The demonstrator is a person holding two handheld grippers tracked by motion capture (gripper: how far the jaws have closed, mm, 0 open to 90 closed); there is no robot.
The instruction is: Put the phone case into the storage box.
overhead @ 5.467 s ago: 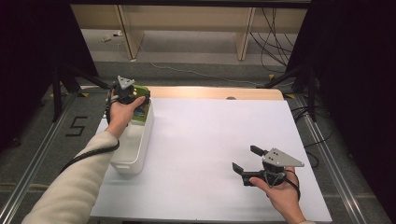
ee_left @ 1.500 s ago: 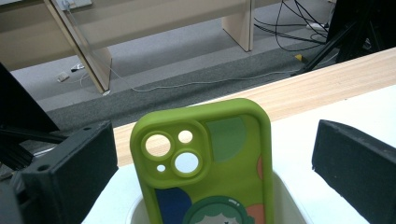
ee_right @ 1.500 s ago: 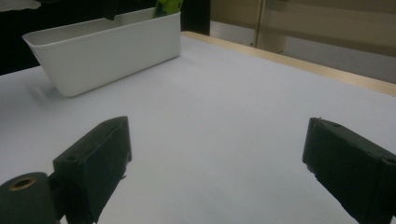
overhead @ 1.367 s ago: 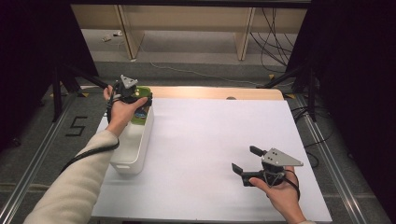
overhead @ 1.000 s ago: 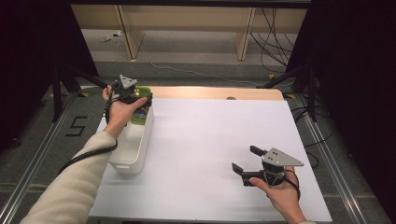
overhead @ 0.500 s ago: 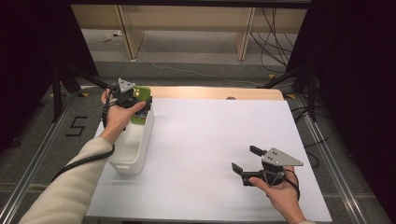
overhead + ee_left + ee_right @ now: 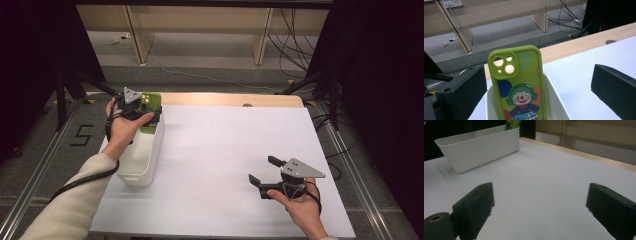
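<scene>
High view: left gripper (image 7: 141,113) sits over the far end of the white bin (image 7: 142,155), which lies along the surface's left edge with its long side running near-to-far. The green phone case (image 7: 150,102) pokes out at the bin's far end, near the far-left corner of the surface (image 7: 225,150). Right gripper (image 7: 265,176) hovers low by the near-right corner, jaws spread, nothing between them. Left gripper view: case stands upright in the bin, leaning on the far end wall, long axis roughly vertical, camera cutouts at the top, printed clown back facing the camera. Jaws are spread wide either side of it and clear of it, no contact visible. Right gripper view: both jaws apart over bare surface; bin (image 7: 480,147) well off, a green sliver of the case (image 7: 512,124) showing above its rim. Judgement: the case looks placed in the bin and let go, so the drop-off is essentially done; what's left is backing the left gripper away without tipping the case.
</scene>
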